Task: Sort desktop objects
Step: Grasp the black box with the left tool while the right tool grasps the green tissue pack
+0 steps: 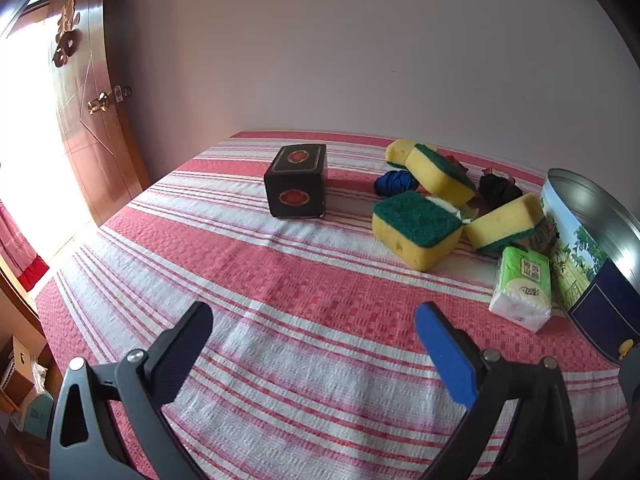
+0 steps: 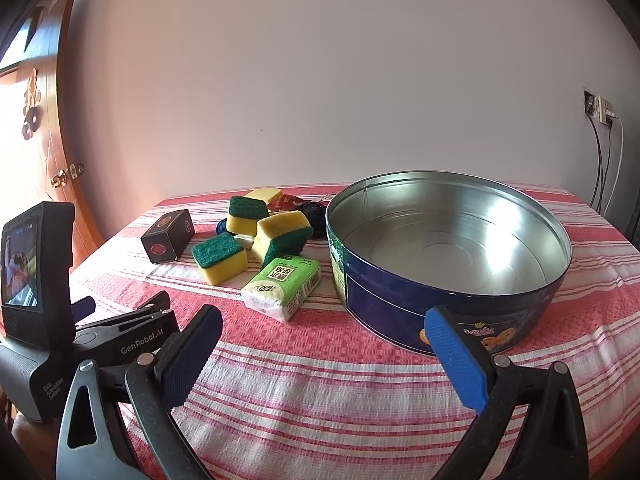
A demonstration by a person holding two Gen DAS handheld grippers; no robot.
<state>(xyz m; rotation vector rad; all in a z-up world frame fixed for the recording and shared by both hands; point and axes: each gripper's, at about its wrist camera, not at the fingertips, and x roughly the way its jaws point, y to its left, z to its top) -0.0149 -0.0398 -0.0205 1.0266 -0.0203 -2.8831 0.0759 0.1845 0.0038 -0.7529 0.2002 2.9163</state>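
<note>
Left wrist view: my left gripper (image 1: pixel 314 320) has its jaws spread wide, nothing between them, just the red-and-white striped tablecloth (image 1: pixel 280 280) under them. Ahead and slightly left of it stands a black box (image 1: pixel 298 182) with red-gold emblems, on its own. Ahead to the right is the pile: four yellow sponges with green scrub faces, nearest one (image 1: pixel 416 228) green side up, another (image 1: pixel 504 222) leaning beside it, one (image 1: pixel 440 172) tilted on top of the heap, one (image 1: pixel 398 152) at the back. A blue cord bundle (image 1: pixel 394 182) and a black bundle (image 1: pixel 498 188) lie among them. A green tissue pack (image 1: pixel 522 288) lies right of my fingers, just beside the blue cookie tin (image 1: pixel 592 264) at the frame's right edge.

Right wrist view: my right gripper (image 2: pixel 324 320) is also wide apart and holds nothing. The open tin (image 2: pixel 448 280) sits straight ahead, slightly right, silver inside, no objects in it. Tissue pack (image 2: pixel 284 284) is ahead-left, close to the tin wall, touching or not I cannot tell. Sponges and the black box (image 2: pixel 168 240) are further left and back. The left gripper's body with its small screen (image 2: pixel 20 260) shows at far left.
</note>
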